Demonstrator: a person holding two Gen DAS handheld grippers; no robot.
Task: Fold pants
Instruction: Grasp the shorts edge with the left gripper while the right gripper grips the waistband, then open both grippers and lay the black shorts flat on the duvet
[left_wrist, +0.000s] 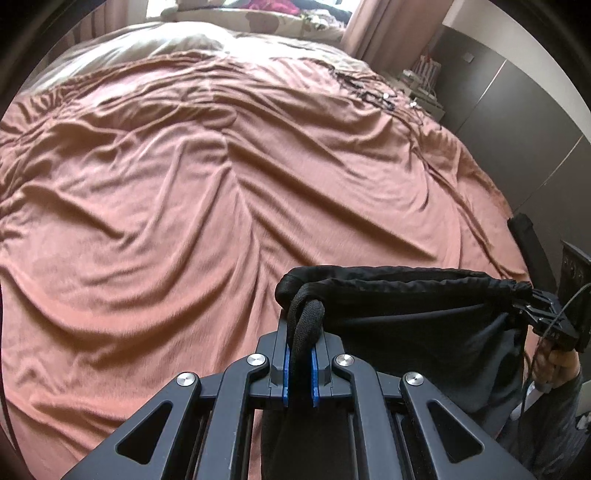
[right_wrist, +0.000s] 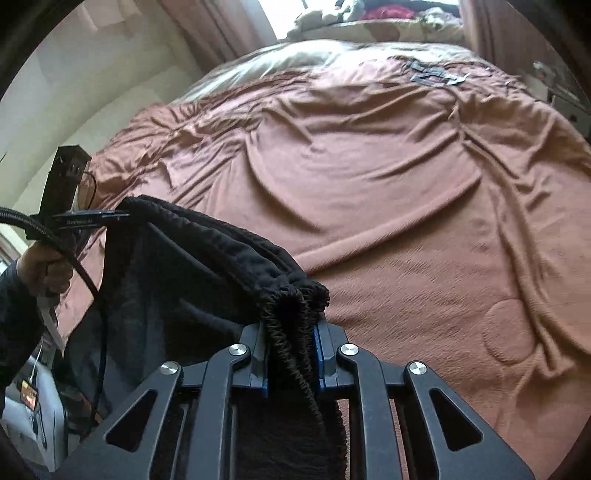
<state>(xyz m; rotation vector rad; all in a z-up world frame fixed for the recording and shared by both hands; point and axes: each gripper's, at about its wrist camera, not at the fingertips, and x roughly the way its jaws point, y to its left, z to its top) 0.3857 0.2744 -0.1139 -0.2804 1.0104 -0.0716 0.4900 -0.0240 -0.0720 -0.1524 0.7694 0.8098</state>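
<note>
While both of my grippers hang above the near edge of the bed (left_wrist: 184, 184), the black pants (left_wrist: 424, 314) are stretched between them by the waistband, clear of the cover. My left gripper (left_wrist: 300, 363) has its fingers clenched on the bunched left end of the waistband, and a thick black drawstring (left_wrist: 308, 321) loops down between the blue pads (left_wrist: 287, 373). My right gripper (right_wrist: 291, 363) has its fingers grasping the gathered elastic at the other end, the ruffled fabric filling the gap between them. In the left wrist view the right gripper shows at the far right of the picture, pinching the waistband end, with the hand (left_wrist: 557, 363) that carries it just below. In the right wrist view the left gripper (right_wrist: 122, 215) shows at the left, biting the cloth, with its hand (right_wrist: 44, 266) and a dark sleeve (right_wrist: 14, 325) beneath. The pants body sags downward from the taut band. The rust-coloured bedcover (right_wrist: 406, 184) lies wrinkled beyond, with pillows (left_wrist: 258, 22) at the far end.
</note>
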